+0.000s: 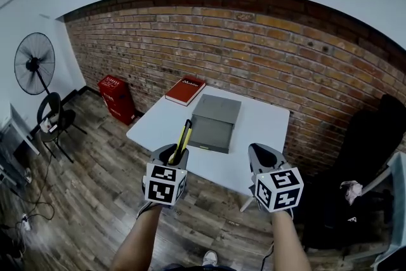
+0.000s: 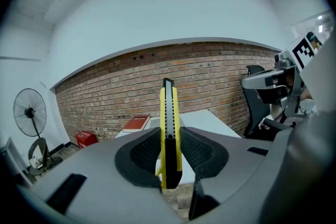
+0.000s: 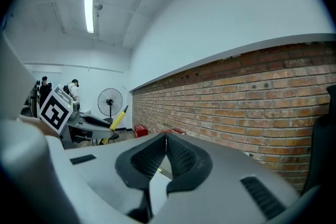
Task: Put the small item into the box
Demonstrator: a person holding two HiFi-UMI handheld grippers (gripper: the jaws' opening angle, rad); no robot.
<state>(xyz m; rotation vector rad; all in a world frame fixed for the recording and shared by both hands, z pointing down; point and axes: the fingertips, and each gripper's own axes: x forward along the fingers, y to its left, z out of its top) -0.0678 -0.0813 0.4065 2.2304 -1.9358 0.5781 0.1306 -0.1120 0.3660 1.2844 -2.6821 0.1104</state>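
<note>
The left gripper (image 2: 169,139) is clamping a utility knife (image 2: 169,123) between its pads, while the right gripper (image 3: 166,140) is sitting clenched with its tips meeting and nothing between them. The knife is standing on edge in the jaws, pointing away from the person toward the white table (image 1: 269,120).

In the head view the left gripper's body is covering the knife's rear end, so only the front part is showing. Both grippers are overlapping the table's near edge, and whether they are hanging over the tabletop or over the wooden floor (image 1: 95,200) is hard to tell. The grey box (image 1: 214,122) is lying mid-table. Its far part is looking like a flat lid or raised panel, and its inside cannot be made out from here.

The table's far side is standing near the brick wall (image 1: 254,47). The box's near side is sitting close to the table's near edge, with bare tabletop lying open to its right and a narrower strip to its left. A red book (image 1: 184,91) is lying at the far left corner, just beside the box. A red crate (image 1: 116,97) and a fan (image 1: 35,63) are standing well off to the left, and a black chair (image 1: 365,155) is crowding the right side.

The knife is showing a slim yellow body with a black slider strip along its upper edge and a black tip.
</note>
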